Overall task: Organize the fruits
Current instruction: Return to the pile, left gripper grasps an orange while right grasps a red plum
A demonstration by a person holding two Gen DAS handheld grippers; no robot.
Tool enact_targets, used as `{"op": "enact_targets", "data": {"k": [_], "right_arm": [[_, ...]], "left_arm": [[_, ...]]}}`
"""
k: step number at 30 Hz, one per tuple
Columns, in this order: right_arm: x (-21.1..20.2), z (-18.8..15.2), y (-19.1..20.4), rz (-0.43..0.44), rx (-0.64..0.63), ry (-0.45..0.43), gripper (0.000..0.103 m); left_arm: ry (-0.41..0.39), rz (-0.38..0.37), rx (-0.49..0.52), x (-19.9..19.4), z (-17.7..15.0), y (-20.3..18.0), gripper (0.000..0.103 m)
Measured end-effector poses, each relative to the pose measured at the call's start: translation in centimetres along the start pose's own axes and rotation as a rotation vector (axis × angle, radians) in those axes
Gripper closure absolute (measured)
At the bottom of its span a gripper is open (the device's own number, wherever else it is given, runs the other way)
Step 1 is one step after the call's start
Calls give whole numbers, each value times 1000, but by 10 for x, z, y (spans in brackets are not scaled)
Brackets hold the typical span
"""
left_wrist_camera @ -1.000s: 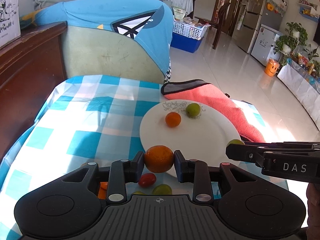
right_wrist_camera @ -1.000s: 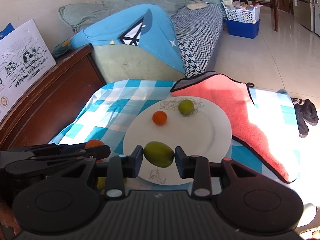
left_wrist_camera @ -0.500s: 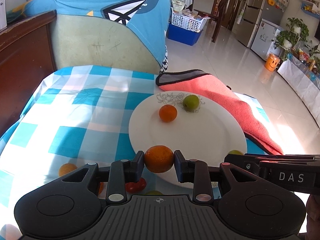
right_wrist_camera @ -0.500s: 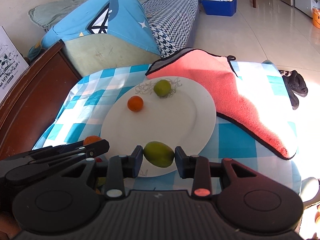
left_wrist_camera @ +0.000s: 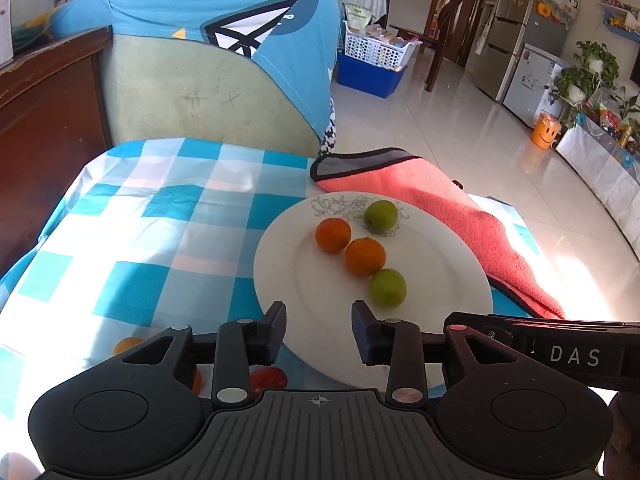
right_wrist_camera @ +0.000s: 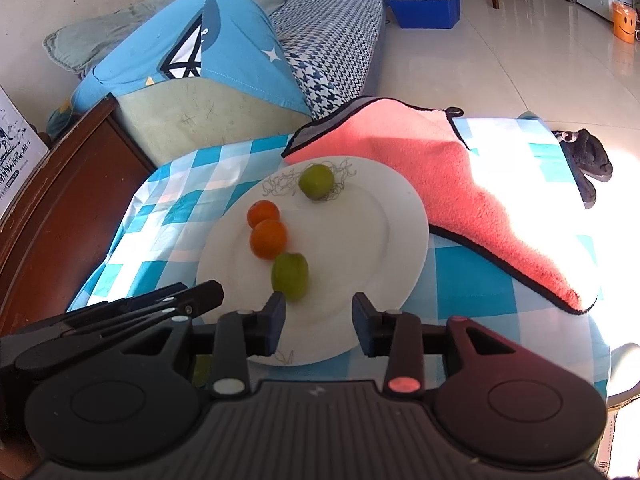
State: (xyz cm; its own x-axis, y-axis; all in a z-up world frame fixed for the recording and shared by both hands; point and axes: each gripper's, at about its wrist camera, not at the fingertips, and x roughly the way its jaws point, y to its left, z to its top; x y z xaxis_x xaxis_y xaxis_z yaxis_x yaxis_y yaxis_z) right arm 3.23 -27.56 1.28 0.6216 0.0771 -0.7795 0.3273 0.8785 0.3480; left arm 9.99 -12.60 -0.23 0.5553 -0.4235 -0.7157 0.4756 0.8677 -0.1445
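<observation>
A white plate (left_wrist_camera: 440, 280) (right_wrist_camera: 380, 232) on the checked tablecloth holds two oranges and two green fruits. The near orange (left_wrist_camera: 365, 257) (right_wrist_camera: 268, 239) touches the far orange (left_wrist_camera: 333, 234) (right_wrist_camera: 263, 213) and the near green fruit (left_wrist_camera: 387, 287) (right_wrist_camera: 290, 275). The far green fruit (left_wrist_camera: 380, 216) (right_wrist_camera: 316, 181) sits apart at the plate's far rim. My left gripper (left_wrist_camera: 319, 330) is open and empty above the plate's near edge. My right gripper (right_wrist_camera: 319, 322) is open and empty, just short of the near green fruit.
A coral towel (left_wrist_camera: 440, 200) (right_wrist_camera: 460, 172) lies right of the plate. An orange (left_wrist_camera: 127, 345) and a red fruit (left_wrist_camera: 269, 378) lie on the cloth under my left gripper. A sofa (left_wrist_camera: 208, 80) stands behind the table and a wooden cabinet (left_wrist_camera: 40, 120) to the left.
Both grippers have opened. The orange from the left and the green fruit from the right now lie on the plate. Both grippers have pulled back slightly.
</observation>
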Motion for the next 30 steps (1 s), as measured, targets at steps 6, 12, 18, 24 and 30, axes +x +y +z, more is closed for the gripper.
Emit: {"op": "enact_targets", "data": {"k": [6, 12, 18, 24, 30], "right_arm": [[-1, -2, 4, 17, -34, 12, 65], [-2, -7, 6, 31, -65, 20, 65], [-7, -12, 10, 47, -101, 24, 65], [-13, -20, 20, 78, -155, 29, 65], [-18, -32, 30, 118, -204, 38, 65]], "left_arm": [[-14, 30, 13, -12, 1, 4, 57], [-23, 57, 14, -32, 1, 18, 49], [-31, 75, 16, -51, -4, 37, 45], [-30, 104, -28, -66, -14, 61, 45], [-17, 119, -42, -78, -31, 74, 45]]}}
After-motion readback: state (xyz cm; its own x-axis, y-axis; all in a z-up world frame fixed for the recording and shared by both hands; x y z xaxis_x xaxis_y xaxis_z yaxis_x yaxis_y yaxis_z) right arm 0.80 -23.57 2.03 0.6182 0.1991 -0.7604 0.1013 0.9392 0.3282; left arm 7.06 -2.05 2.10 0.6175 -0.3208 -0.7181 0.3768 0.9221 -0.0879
